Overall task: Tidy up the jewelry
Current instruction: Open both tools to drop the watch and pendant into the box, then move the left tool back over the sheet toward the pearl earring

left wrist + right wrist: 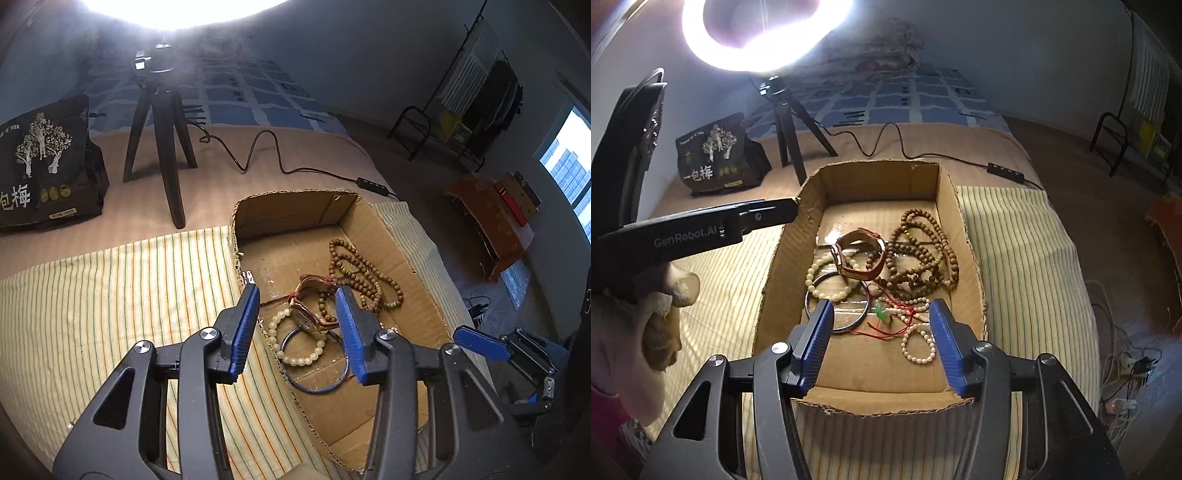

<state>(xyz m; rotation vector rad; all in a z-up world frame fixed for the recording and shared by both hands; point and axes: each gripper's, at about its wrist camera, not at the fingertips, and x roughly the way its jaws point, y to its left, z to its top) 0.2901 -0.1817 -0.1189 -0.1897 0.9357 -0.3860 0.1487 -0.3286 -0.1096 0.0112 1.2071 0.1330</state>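
A shallow cardboard box point(255, 218) point(967, 254) on a striped cloth holds jewelry: brown wooden bead strands point(356, 271) point(923, 254), a brown-strap watch point(314, 314) point(862, 254), a pale bead bracelet point(299, 360) point(827, 291), a dark metal bangle point(314, 387) point(849, 325), and a white pearl strand with red cord point(916, 339). My left gripper point(299, 299) is open and empty above the box's near left wall, over the watch. My right gripper point(881, 314) is open and empty above the box's near end, over the bangle and pearls.
A black tripod point(162, 147) point(792, 125) with a ring light point(764, 37) and cable point(266, 147) stands behind the box. A black snack bag point(44, 166) point(720, 155) sits far left. The left hand-held gripper's body point(701, 225) reaches in beside the box's left wall. The bed edge drops off at the right.
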